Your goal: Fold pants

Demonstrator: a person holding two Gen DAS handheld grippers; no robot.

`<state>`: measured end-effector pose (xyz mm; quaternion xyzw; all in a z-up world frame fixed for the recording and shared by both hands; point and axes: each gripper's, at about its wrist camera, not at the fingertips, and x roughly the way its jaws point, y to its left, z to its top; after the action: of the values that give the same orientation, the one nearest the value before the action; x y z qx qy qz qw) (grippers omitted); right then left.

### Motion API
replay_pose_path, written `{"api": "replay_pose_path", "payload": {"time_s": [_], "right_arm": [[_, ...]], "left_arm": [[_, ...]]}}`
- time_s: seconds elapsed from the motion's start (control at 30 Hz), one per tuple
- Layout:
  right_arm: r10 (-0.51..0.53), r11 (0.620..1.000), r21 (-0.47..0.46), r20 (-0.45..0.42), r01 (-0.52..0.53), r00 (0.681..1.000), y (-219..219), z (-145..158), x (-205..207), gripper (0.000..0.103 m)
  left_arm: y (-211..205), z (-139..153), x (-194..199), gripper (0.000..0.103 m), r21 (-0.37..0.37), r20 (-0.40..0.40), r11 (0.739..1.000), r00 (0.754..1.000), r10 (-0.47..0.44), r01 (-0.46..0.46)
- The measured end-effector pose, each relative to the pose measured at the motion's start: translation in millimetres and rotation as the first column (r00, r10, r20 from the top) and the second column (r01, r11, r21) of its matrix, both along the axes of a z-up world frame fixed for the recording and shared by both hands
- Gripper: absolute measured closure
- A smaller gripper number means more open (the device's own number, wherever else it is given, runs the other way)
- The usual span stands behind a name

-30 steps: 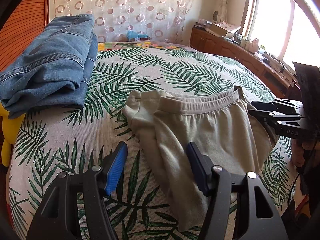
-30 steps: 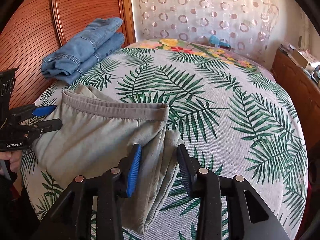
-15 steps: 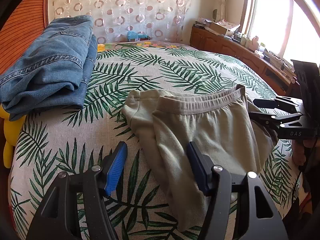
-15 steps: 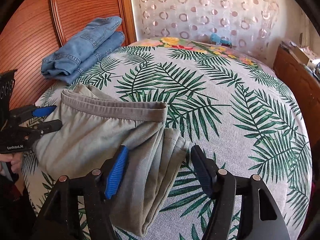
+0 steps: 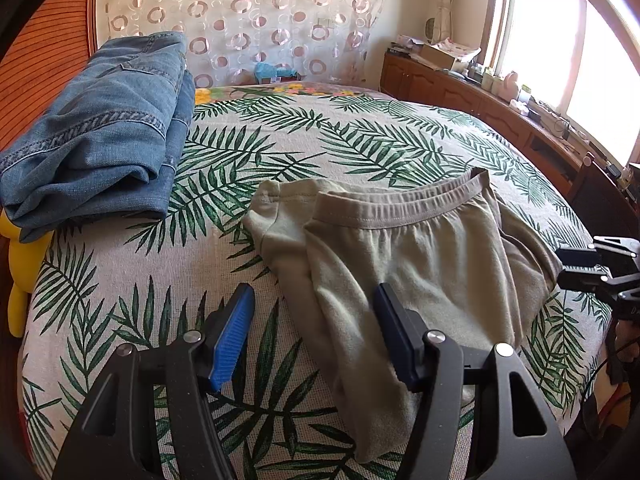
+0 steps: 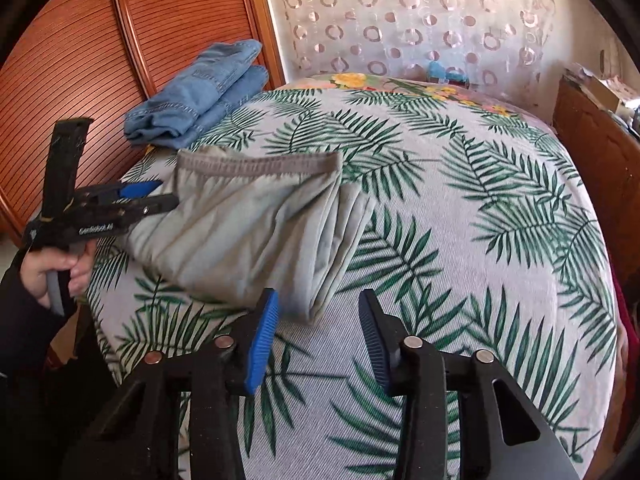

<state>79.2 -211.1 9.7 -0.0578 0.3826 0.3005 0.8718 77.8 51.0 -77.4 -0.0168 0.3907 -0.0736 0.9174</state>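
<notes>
Pants (image 5: 404, 256) lie folded near bedspread (image 6: 460, 208) edge, both grippers open.

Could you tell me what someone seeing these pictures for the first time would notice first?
Probably the folded grey-green pants lying in the middle of the palm-leaf bedspread, with the open left gripper and open right gripper poised at opposite sides of them. Next, the folded blue jeans stacked beside the wooden headboard.
</notes>
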Motion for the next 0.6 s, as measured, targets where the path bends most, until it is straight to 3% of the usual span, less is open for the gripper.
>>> {"api": "replay_pose_path", "payload": {"time_s": [0.2, 0.33, 0.47, 0.6], "right_arm": [[0.015, 1.000, 0.011, -0.015, -0.015, 1.000, -1.0, -4.0, -0.3, 0.078], [0.040, 0.999, 0.013, -0.005, -0.040, 0.999, -0.5, -2.4, -1.0, 0.098], [0.000, 1.000, -0.016, 0.057, 0.001, 0.998, -12.5, 6.2, -8.6, 0.101], [-0.014, 1.000, 0.007, 0.051, 0.014, 0.999, -22.0, 5.6, -10.4, 0.101]], "left_arm": [[-0.3, 0.1, -0.1, 0.040, 0.002, 0.001, 1.000, 1.000, 0.000, 0.000], [0.2, -0.1, 0.0, 0.040, 0.002, 0.000, 1.000, 1.000, 0.000, 0.000], [-0.9, 0.1, -0.3, 0.040, 0.003, 0.001, 1.000, 1.000, 0.000, 0.000], [0.1, -0.1, 0.0, 0.040, 0.000, 0.000, 1.000, 1.000, 0.000, 0.000]]}}
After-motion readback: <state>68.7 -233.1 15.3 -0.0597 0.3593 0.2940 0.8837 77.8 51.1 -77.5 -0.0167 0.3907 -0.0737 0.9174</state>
